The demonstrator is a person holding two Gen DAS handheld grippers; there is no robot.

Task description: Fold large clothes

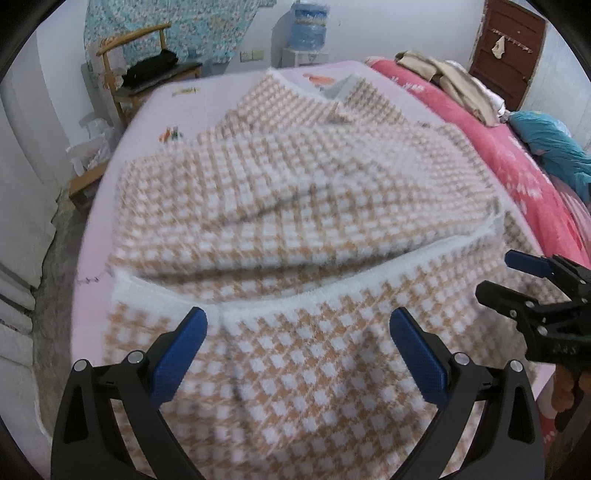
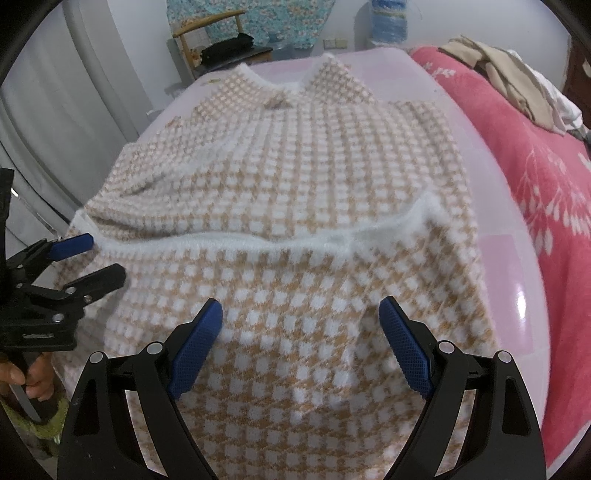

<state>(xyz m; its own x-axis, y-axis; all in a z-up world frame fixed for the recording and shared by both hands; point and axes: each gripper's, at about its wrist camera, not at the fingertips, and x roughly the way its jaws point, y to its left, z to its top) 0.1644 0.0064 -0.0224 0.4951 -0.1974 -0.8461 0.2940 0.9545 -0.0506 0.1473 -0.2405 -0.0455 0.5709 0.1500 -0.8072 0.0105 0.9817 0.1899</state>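
Observation:
A large tan-and-white checked knit sweater (image 1: pixel 295 206) lies on a pink sheet (image 1: pixel 92 258), its white-trimmed bottom hem (image 1: pixel 332 284) folded up over the body. My left gripper (image 1: pixel 299 325) is open and empty just above the folded part. My right gripper (image 2: pixel 301 314) is open and empty over the same cloth (image 2: pixel 295 258), and also shows at the right of the left wrist view (image 1: pixel 495 271). The left gripper shows at the left of the right wrist view (image 2: pixel 99 258). The collar (image 2: pixel 280 88) points away from me.
A red floral blanket (image 2: pixel 535 177) with a pile of beige clothes (image 1: pixel 450 81) lies to the right. A blue cloth (image 1: pixel 554 144) sits on it. A wooden chair (image 1: pixel 140 74) and a water jug (image 1: pixel 308 26) stand at the far wall. A door (image 1: pixel 506 48) is at back right.

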